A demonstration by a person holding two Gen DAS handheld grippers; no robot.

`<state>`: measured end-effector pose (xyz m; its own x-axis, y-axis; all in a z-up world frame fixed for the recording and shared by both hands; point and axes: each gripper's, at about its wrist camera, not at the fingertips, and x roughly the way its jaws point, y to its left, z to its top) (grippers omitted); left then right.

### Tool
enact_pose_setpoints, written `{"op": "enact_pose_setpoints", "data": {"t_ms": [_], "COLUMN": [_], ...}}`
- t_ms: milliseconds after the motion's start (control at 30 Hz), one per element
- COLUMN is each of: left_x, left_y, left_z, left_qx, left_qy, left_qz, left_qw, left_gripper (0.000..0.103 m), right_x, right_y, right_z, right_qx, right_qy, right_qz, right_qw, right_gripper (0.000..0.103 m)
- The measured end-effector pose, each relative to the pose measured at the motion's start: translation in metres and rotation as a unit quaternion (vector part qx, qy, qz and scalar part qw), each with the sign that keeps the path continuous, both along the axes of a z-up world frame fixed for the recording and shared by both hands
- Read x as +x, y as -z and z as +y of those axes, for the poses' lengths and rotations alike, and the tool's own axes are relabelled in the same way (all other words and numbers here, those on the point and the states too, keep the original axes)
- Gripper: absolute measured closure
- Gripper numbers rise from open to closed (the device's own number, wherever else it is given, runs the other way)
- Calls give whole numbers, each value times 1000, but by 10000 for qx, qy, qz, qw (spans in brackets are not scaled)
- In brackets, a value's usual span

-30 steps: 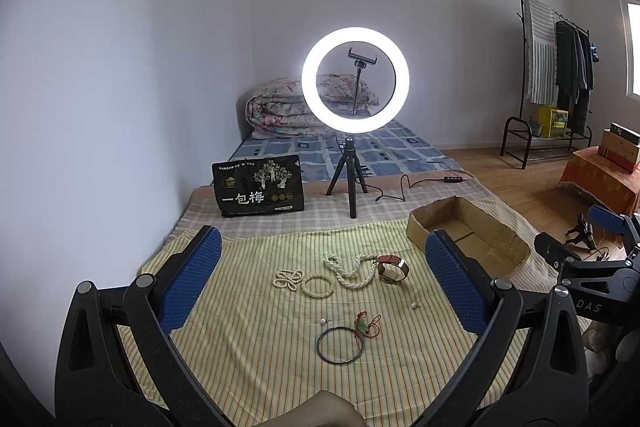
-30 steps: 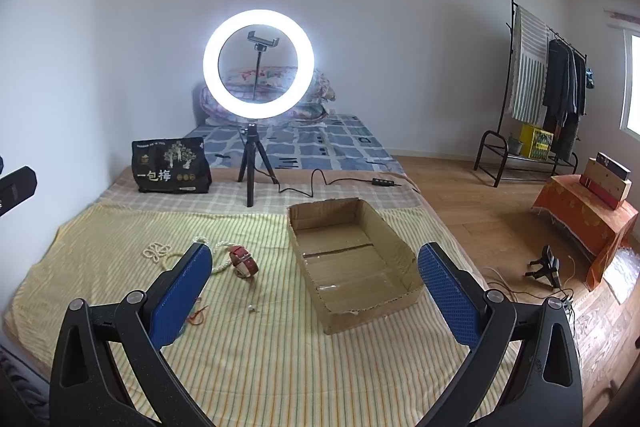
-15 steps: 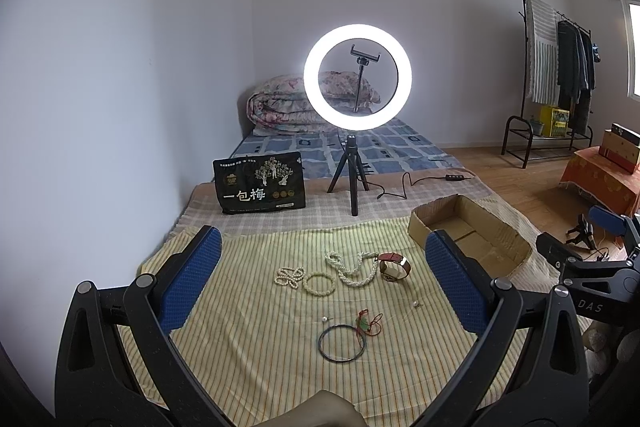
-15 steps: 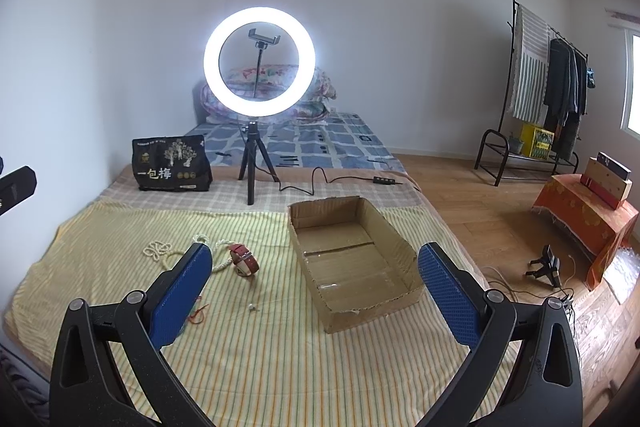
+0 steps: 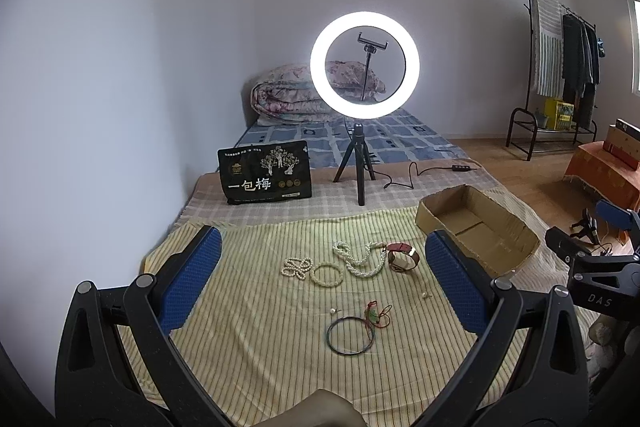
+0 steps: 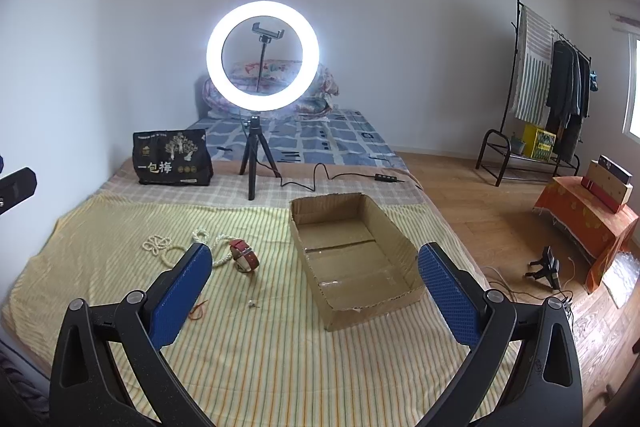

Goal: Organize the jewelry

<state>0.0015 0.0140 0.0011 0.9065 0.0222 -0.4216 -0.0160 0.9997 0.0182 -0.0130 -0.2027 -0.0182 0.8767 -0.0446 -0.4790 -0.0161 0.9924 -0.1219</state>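
Observation:
Jewelry lies on a yellow striped cloth (image 5: pixel 256 331): a pearl necklace (image 5: pixel 360 261), a pearl bracelet (image 5: pixel 328 275), a knotted pearl string (image 5: pixel 297 267), a red-strap watch (image 5: pixel 403 255), a dark bangle (image 5: pixel 350 335), a red cord piece (image 5: pixel 378 313) and two small pearl earrings (image 5: pixel 425 295). An empty cardboard box (image 6: pixel 352 251) sits to their right. My left gripper (image 5: pixel 322 267) is open above the jewelry. My right gripper (image 6: pixel 314 283) is open, facing the box; the watch (image 6: pixel 244 255) lies at its left.
A lit ring light on a tripod (image 5: pixel 362 163) and a black bag (image 5: pixel 265 178) stand behind the cloth. A cable (image 6: pixel 340 179) runs right. The bed's right edge drops to a wood floor (image 6: pixel 500 227) with a clothes rack (image 6: pixel 548 95).
Both views have shifted very slightly; the scene sits a touch higher in frame. Nothing on the cloth has moved, and both grippers stay open.

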Motion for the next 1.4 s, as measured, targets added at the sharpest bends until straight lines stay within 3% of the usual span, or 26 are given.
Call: {"op": "enact_pose_setpoints", "data": {"t_ms": [300, 600, 933, 1100, 1267, 1400], "left_x": [11, 44, 81, 97, 111, 119], "left_y": [7, 28, 68, 95, 133, 161], "left_z": [15, 50, 64, 63, 60, 55], "left_qx": [-71, -182, -576, -947, -1189, -1334], "left_qy": [-114, -275, 142, 344, 499, 586], "left_qz": [254, 914, 1691, 2248, 2944, 3398], "left_qw": [9996, 9953, 9838, 9692, 9469, 9292], "left_gripper": [0, 0, 3, 23, 45, 52], "right_x": [5, 23, 63, 84, 102, 113], "right_y": [11, 32, 45, 55, 81, 109], "right_z": [2, -6, -11, -5, 11, 22], "right_qx": [-108, -169, 294, 271, 68, 23], "right_qy": [-204, -449, -887, -1063, -1542, -1925], "right_qz": [170, 622, 1272, 1475, 1904, 2365], "right_qw": [9996, 9969, 9875, 9830, 9695, 9524], "right_gripper": [1, 1, 1, 2, 19, 39]}}
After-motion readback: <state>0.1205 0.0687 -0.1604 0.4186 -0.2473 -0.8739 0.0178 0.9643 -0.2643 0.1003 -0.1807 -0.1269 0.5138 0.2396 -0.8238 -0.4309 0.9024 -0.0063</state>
